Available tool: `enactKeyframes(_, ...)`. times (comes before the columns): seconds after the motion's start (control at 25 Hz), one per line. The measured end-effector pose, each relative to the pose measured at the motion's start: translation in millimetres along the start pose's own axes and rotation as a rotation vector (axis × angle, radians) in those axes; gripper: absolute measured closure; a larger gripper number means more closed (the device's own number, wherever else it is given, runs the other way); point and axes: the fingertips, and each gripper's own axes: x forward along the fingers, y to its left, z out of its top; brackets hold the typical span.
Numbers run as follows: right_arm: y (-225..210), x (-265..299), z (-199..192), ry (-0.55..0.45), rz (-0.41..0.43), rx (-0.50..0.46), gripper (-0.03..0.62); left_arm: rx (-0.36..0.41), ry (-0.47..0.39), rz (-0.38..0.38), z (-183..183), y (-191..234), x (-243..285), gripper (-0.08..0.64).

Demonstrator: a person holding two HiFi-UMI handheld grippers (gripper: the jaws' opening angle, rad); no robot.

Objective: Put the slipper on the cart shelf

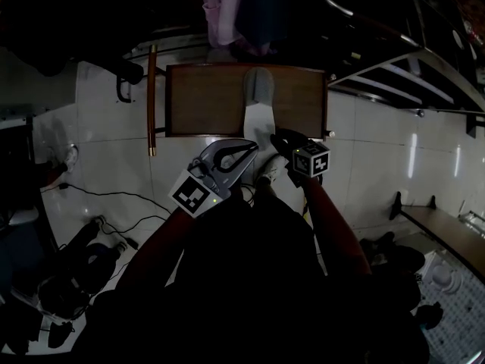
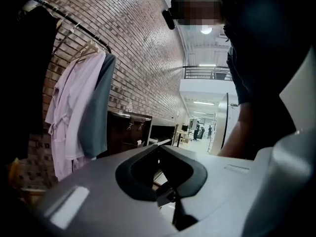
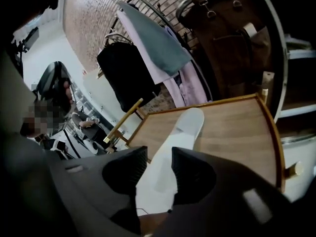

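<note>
A white slipper lies lengthwise on the wooden cart shelf, toe to the far side, heel end over the front edge. My right gripper is at that heel end. In the right gripper view the slipper runs between the dark jaws of the right gripper, which are shut on it above the shelf. My left gripper hangs just left of the slipper's heel. Its grey jaws meet at the tips with nothing held. In its own view the left gripper points level at a brick wall.
A clothes rail with a pink robe and a grey garment stands behind the cart. A wooden handle post flanks the shelf's left side. Cables and dark bags lie on the white floor. Metal railings and a low bench are at right.
</note>
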Motion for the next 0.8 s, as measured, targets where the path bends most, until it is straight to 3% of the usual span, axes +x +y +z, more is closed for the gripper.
enactKeyframes(0.16,-27.7,20.5,-4.8,0.030,-0.004,0.100,0.405,-0.011,0.005,-0.005,-6.2,8.1,6.7,0.546)
enactKeyframes(0.48,-62.5,55.2,-30.1,0.122,0.032,0.305,0.403,-0.046,0.008,0.000,-16.1,28.8,16.0,0.546)
enactKeyframes(0.8,-58.2,79.9,-51.5,0.215,0.112,0.428,0.403,-0.071,0.013,0.005,-25.3,39.1,19.3,0.546)
